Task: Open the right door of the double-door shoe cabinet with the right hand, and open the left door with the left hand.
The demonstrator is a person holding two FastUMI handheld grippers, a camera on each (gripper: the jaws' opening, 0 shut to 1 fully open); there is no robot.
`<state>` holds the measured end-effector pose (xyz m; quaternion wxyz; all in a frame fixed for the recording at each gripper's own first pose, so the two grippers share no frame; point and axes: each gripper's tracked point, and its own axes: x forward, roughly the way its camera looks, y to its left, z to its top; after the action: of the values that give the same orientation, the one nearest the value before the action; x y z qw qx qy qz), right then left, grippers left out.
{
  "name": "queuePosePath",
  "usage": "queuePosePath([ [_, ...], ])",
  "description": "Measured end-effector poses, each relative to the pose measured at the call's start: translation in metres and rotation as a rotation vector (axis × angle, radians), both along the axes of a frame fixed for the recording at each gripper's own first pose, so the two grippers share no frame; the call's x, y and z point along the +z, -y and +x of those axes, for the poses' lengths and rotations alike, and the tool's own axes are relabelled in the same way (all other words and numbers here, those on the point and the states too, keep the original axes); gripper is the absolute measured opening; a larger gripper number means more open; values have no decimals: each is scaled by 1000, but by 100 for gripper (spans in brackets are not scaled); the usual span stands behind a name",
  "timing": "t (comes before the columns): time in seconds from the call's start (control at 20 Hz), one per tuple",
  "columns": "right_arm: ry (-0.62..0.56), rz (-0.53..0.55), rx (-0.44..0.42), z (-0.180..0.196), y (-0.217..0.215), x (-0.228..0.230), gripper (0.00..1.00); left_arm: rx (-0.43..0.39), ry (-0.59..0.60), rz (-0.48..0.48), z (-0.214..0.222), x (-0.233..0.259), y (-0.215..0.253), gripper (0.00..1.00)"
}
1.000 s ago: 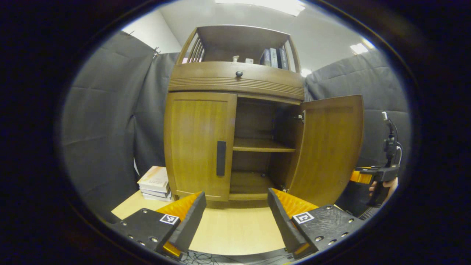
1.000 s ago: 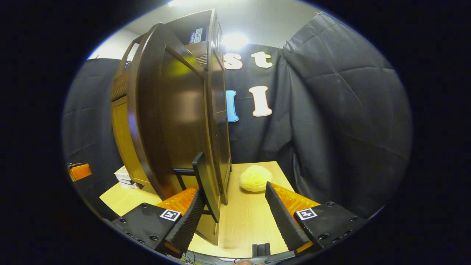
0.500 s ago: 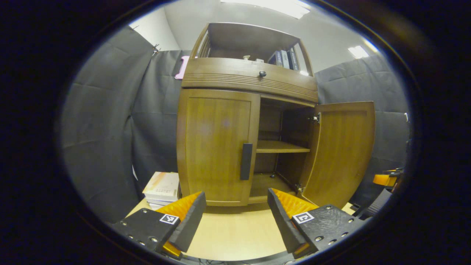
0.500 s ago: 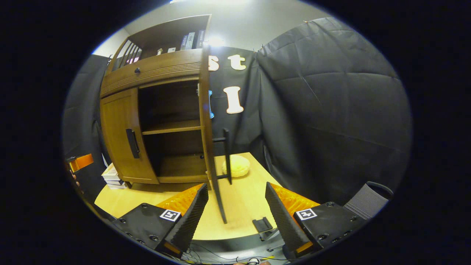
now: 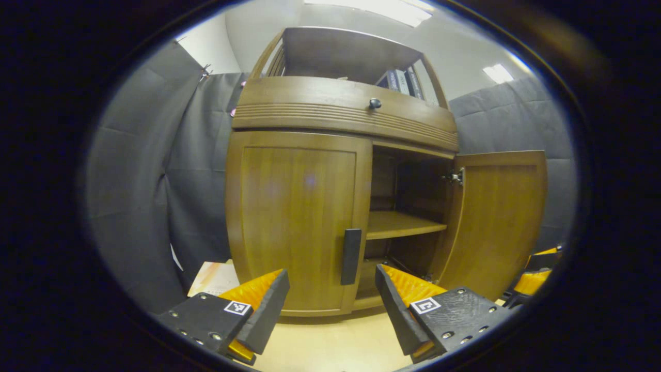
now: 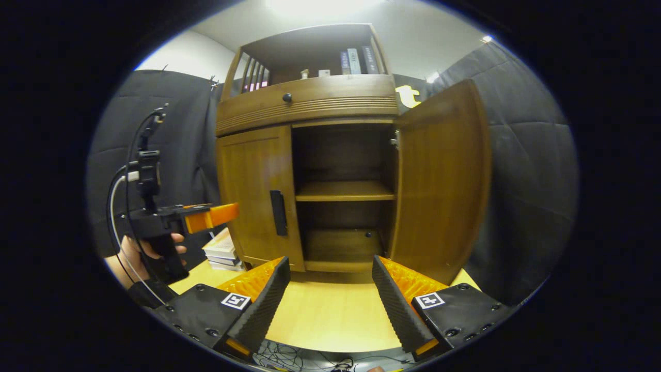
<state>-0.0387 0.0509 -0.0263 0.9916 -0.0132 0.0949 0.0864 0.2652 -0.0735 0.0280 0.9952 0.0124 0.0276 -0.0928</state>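
Right wooden door (image 6: 439, 175) of the brown wooden shoe cabinet (image 5: 341, 111) hangs wide open, so it's the closed left door (image 5: 294, 222) next. Left gripper (image 5: 330, 305), jaws apart and empty, sits near its dark vertical handle (image 5: 351, 257); it needs to close on that and pull. Right gripper (image 6: 330, 305) is apart too, holding nothing.

- Around me hangs the booth's dark grey quilted cloth wall (image 6: 521, 170), creased in big squares, and it closes in on both sides (image 5: 139, 170).
- Above the cloth I see a plain white room wall (image 6: 181, 57) and a pale ceiling (image 5: 459, 46).
- A long bright ceiling light panel (image 5: 382, 6) glows overhead, with a smaller one (image 5: 497, 73) off to the side.
- Under me lies a light wooden tabletop (image 6: 325, 315), smooth and pale yellow.
- A small stack of flat books (image 6: 222, 252) rests on it by the cloth.
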Motion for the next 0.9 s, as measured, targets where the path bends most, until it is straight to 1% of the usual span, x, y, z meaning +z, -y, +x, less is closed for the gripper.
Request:
queuePosePath([
  [0.05, 5, -2, 2, 12, -2, -1, 97, 8, -7, -9, 12, -1, 4, 96],
  [0.15, -8, 3, -22, 31, 3, -6, 97, 15, -12, -20, 34, -3, 12, 96],
  [0.2, -1, 6, -18, 39, 2, -5, 97, 12, -9, -17, 45, -4, 18, 96],
  [0.35, 29, 11, -26, 61, 11, -3, 99, 2, -22, 17, 76, -13, 34, 96],
  [0.4, 34, 12, -27, 67, 13, -4, 96, 1, -23, 24, 85, -16, 41, 96],
  [0.45, 34, 12, -30, 75, 16, -6, 98, 3, -23, 29, 94, -18, 48, 96],
  [0.5, 33, 11, -39, 81, 19, -7, 96, 12, -25, 38, 100, -20, 52, 96],
  [0.55, 38, 11, -49, 86, 24, -7, 98, 27, -28, 48, 107, -23, 54, 94],
  [0.6, 45, 11, -48, 89, 25, -5, 96, 44, -28, 58, 114, -26, 55, 91],
  [0.65, 54, 9, -47, 93, 27, -4, 96, 51, -27, 60, 119, -29, 56, 89],
  [0.7, 61, 6, -46, 98, 29, -2, 98, 60, -31, 59, 124, -33, 59, 86],
  [0.75, 67, 4, -44, 101, 30, -2, 96, 73, -35, 58, 130, -36, 60, 84],
  [0.85, 69, 2, -37, 106, 32, -2, 96, 85, -50, 49, 135, -42, 64, 79],
  [0.9, 67, 0, -33, 107, 32, -3, 96, 103, -58, 49, 140, -48, 64, 76],
])
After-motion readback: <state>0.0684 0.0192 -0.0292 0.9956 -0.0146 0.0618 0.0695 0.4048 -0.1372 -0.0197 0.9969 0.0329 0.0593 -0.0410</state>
